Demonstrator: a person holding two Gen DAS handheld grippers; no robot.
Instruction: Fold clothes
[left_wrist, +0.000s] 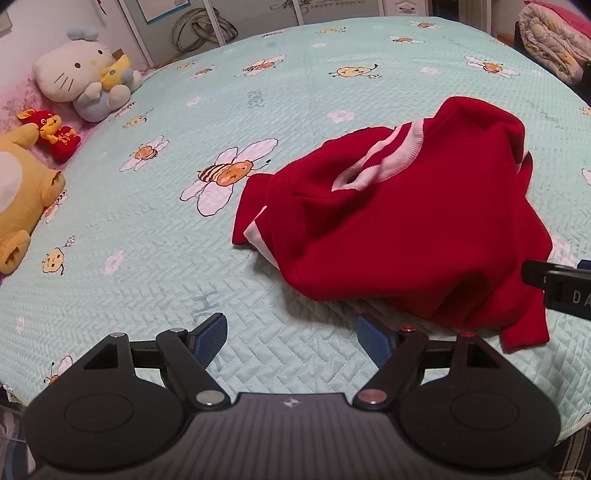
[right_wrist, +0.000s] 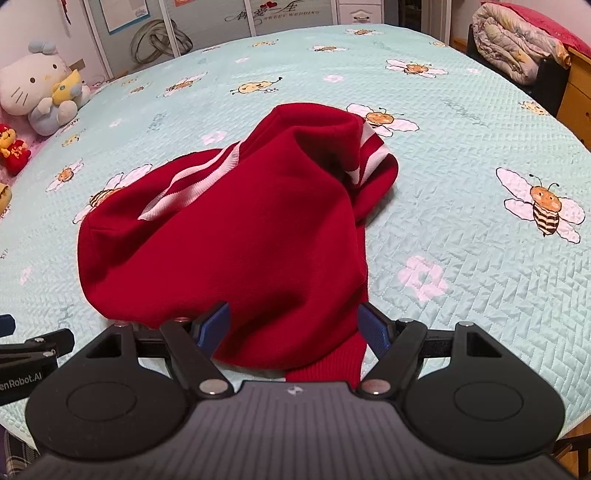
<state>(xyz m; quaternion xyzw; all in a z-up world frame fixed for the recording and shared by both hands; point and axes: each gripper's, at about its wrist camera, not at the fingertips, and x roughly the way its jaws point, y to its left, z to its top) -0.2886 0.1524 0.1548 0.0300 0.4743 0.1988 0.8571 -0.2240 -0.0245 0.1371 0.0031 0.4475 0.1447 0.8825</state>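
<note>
left wrist view, l to r: plush toys upper left, white cat plush (left_wrist: 75, 79) at the bed edge w/ a small red doll (left_wrist: 55, 134) and a yellow plush (left_wrist: 22, 199) below it. left gripper (left_wrist: 291, 338) bottom centre, jaws spread wide, nothing between them, only the mint bee-print quilt (left_wrist: 147, 258). red sweater (left_wrist: 402, 229) w/ pink-white trim lies crumpled centre-right, clear of that gripper. right wrist view: sweater (right_wrist: 240, 236) fills frame centre, ribbed cuff running down btwn the blue pads (right_wrist: 373, 328). right gripper (right_wrist: 293, 326) jaws wide, not pinching, pads at cloth edge. rolled duvet (right_wrist: 517, 48) upper right.
</note>
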